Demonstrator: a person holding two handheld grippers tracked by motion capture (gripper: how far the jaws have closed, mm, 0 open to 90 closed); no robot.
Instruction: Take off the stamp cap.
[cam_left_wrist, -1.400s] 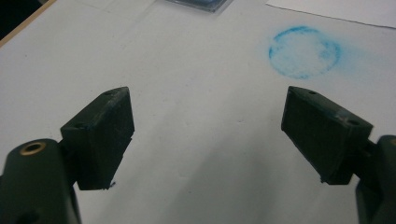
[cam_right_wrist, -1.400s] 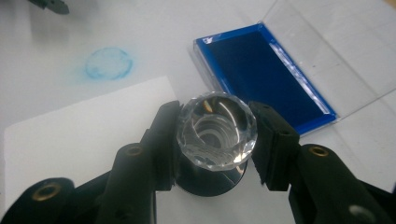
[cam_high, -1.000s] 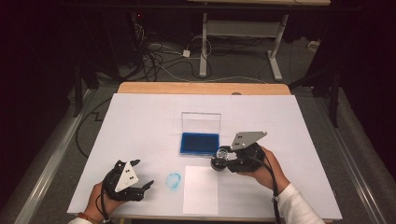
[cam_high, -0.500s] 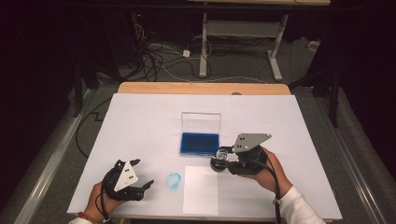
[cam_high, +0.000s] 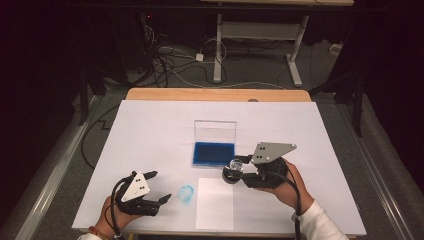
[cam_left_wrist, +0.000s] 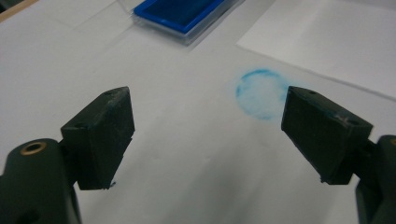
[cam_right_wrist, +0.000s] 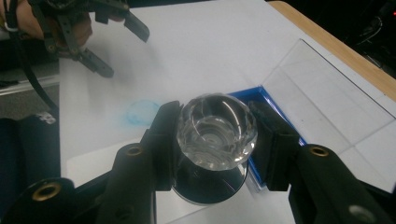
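We see the right claw (cam_right_wrist: 217, 140) pinching a clear stamp (cam_right_wrist: 217, 132), with the blue ink pad (cam_high: 214, 153) just behind it. The left claw (cam_high: 156, 186) is spread wide, a blue ring mark (cam_left_wrist: 260, 93) just ahead of it on the counter (cam_high: 150, 130).

Dim room, dark all round. White sheet (cam_high: 150, 130) spread over a wooden tabletop (cam_high: 215, 94). Grey carpet floor (cam_high: 170, 80) behind, strewn with tangled cables (cam_high: 165, 62). Further back, a pale metal table frame (cam_high: 260, 35) on two legs. Metal rail (cam_high: 52, 165) along the left side.
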